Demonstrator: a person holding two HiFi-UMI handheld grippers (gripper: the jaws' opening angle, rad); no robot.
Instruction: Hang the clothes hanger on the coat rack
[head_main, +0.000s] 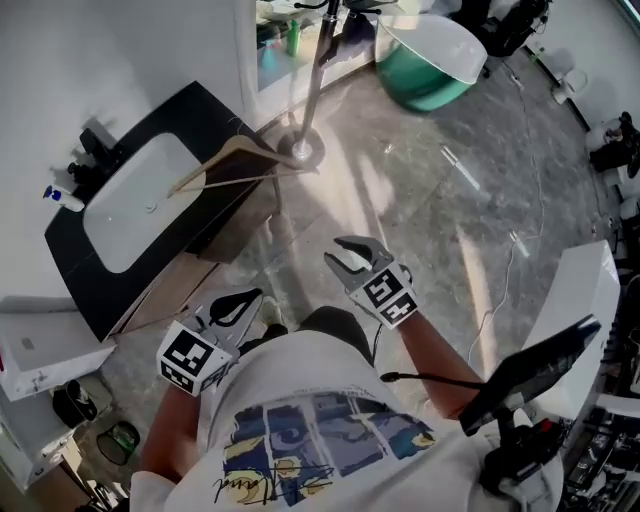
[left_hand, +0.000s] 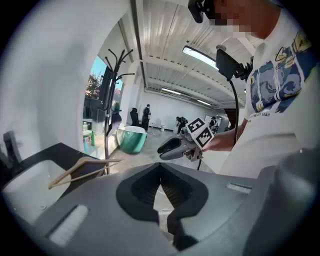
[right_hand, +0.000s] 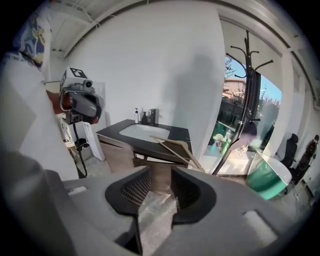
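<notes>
Pale wooden clothes hanger (head_main: 255, 152) lies on the vanity corner beside the upright coat rack (head_main: 314, 85).

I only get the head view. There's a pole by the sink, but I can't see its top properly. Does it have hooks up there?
Observer: Yes. The right gripper view shows black curved hooks branching off the top of the pole.
Operator: Is my left gripper holding anything?
Observer: No. Its own view shows the jaws together with nothing between them.
Operator: What's past the green tub?
Observer: The left gripper view shows people standing far behind it.
</notes>
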